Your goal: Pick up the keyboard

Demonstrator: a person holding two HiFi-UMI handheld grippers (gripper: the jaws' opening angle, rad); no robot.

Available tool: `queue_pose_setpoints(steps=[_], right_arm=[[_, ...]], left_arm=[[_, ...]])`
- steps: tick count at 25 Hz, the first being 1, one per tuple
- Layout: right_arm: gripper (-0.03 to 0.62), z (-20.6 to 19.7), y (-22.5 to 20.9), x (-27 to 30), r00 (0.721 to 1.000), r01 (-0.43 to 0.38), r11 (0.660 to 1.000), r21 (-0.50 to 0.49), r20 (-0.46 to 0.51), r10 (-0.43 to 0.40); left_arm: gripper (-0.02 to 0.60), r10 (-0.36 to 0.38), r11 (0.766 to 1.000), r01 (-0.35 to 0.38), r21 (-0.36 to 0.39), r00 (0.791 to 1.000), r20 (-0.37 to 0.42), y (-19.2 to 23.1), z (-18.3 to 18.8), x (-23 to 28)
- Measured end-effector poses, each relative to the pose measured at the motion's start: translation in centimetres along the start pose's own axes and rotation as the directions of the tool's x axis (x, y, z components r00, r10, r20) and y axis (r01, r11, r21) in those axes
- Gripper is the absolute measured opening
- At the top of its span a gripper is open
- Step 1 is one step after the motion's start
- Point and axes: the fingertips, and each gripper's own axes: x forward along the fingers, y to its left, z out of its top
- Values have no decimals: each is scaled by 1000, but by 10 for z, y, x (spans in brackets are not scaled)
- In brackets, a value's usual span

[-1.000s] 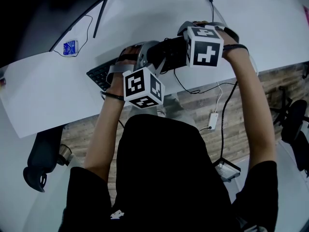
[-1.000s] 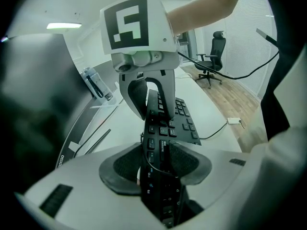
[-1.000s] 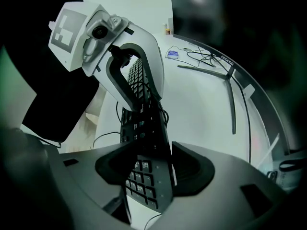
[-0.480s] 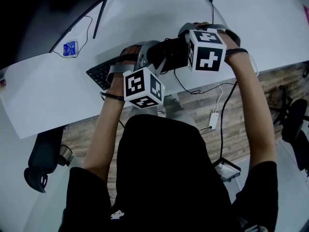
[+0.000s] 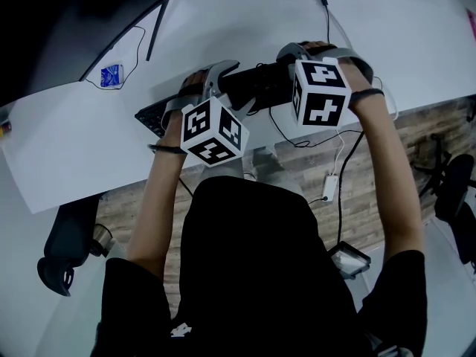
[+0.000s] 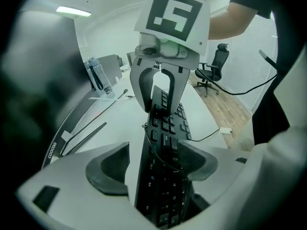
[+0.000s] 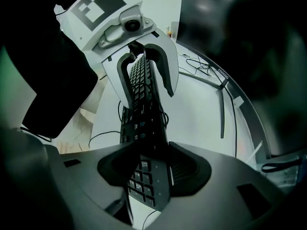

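Note:
The black keyboard (image 5: 253, 84) is tilted on its long edge over the white desk (image 5: 74, 140), spanning between both grippers. In the left gripper view the keyboard (image 6: 165, 143) runs between the jaws of my left gripper (image 6: 153, 166). Those jaws have just been opening: the left pad (image 6: 108, 169) stands clear of it and the right pad lies against the keys. My right gripper (image 7: 153, 169) has just been closing, and its pads press both faces of the keyboard (image 7: 144, 123) at the numpad end. Each gripper view shows the other gripper at the far end.
A thin black rod (image 5: 156, 24) and a blue card (image 5: 109, 74) lie on the desk's far left. A cable trails from the keyboard off the desk edge to a white adapter (image 5: 327, 184) on the wooden floor. A black chair (image 5: 63, 244) stands at my lower left.
The left marker cube has risen a little and rolled. The keyboard now stands steeper on its edge between the grippers. The right cube has barely shifted.

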Motion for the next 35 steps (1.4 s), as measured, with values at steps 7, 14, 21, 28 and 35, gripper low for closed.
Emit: queue_pose_setpoints(steps=[7, 14, 21, 28, 35], right_arm=[[187, 2, 9, -8, 992, 124, 992, -17, 4, -124], [188, 2, 20, -20, 961, 275, 961, -34, 16, -275], [189, 0, 34, -28, 904, 428, 903, -39, 24, -427], [189, -1, 49, -35, 829, 559, 827, -62, 36, -558], [189, 0, 64, -40, 761, 648, 757, -86, 36, -647]], left_arm=[[304, -48, 999, 49, 13, 998, -43, -9, -7, -5], [305, -61, 997, 64, 39, 995, -75, -17, -5, -7], [305, -83, 993, 93, 74, 989, -122, -28, -6, -5], [304, -99, 987, 118, 112, 981, -167, -40, -6, -6], [304, -152, 976, 185, 116, 958, -244, -54, -11, -5]])
